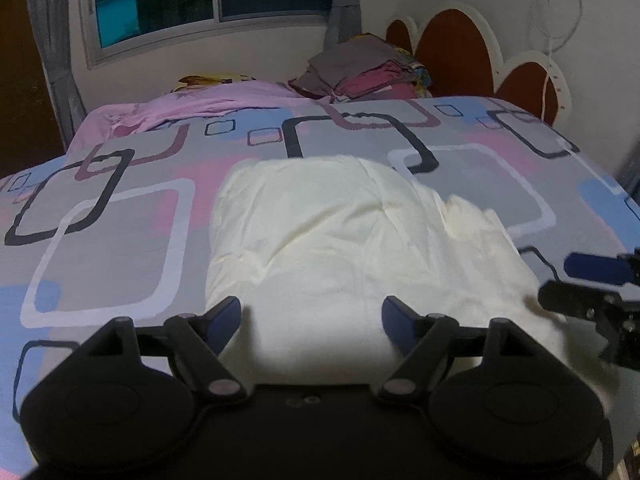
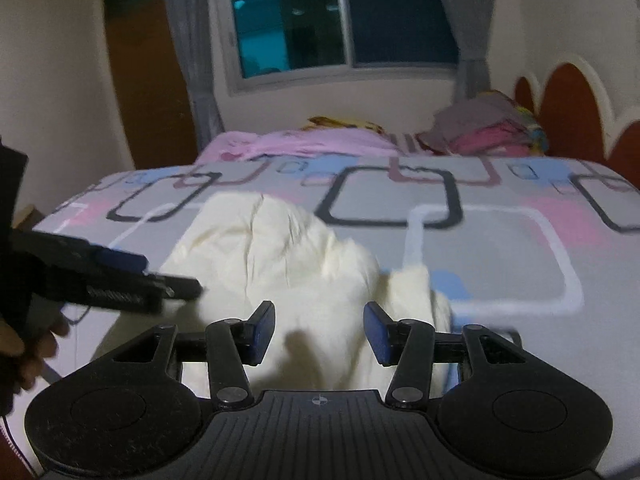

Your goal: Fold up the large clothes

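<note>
Both grippers hang over the near edge of the cream garment (image 1: 320, 240), which lies partly folded on the patterned bedspread (image 1: 120, 232). The left gripper (image 1: 312, 316) has its jaws wide apart, nothing between the pads; the right gripper (image 2: 319, 330) also stands apart over the cloth, pinching nothing (its view is blurred). The next fold would go best, I judge, if each took a near corner, lifted evenly and laid it toward the far edge. Farther back, a stack of folded clothes (image 1: 360, 72) sits by the headboard (image 1: 460, 52).
</note>
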The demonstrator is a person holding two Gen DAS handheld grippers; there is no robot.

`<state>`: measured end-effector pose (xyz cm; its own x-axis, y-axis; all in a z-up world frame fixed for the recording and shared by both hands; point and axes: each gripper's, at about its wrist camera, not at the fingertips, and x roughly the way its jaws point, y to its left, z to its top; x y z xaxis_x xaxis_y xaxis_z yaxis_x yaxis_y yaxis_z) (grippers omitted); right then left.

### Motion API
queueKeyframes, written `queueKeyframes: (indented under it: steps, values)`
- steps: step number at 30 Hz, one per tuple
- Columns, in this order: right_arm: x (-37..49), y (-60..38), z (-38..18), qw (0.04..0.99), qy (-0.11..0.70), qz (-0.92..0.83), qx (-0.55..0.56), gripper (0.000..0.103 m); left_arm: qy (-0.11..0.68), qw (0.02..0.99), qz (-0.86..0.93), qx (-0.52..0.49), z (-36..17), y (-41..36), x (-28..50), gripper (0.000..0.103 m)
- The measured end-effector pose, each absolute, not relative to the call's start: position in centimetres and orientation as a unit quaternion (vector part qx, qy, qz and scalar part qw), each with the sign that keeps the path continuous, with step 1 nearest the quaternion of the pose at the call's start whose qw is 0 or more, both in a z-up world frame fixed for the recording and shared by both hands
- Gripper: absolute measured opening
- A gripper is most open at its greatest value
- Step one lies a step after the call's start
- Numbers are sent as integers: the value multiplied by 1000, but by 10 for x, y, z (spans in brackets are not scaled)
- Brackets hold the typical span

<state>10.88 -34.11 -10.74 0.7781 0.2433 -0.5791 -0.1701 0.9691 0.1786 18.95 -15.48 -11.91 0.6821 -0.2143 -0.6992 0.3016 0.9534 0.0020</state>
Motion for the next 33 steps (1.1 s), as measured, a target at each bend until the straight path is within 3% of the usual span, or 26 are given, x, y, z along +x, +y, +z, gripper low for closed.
queueKeyframes:
  steps: [20,22,23,25,33]
  values:
    - [108,-331,-173,901,423,-8,99,50,395,894,-203,65,-144,-123,163,85]
    - [103,-337,-164,903,415,-19,111,65,400,891,-209,55,-141,-115,163,89]
    - [100,-340,-159,905,408,-30,114,82,400,891,-208,51,-139,-111,162,91]
    - [90,-346,-148,914,382,-40,132,99,400,891,-208,44,-135,-103,162,96]
    - [80,-356,-134,906,378,-39,186,100,414,885,-212,8,-131,-74,169,99]
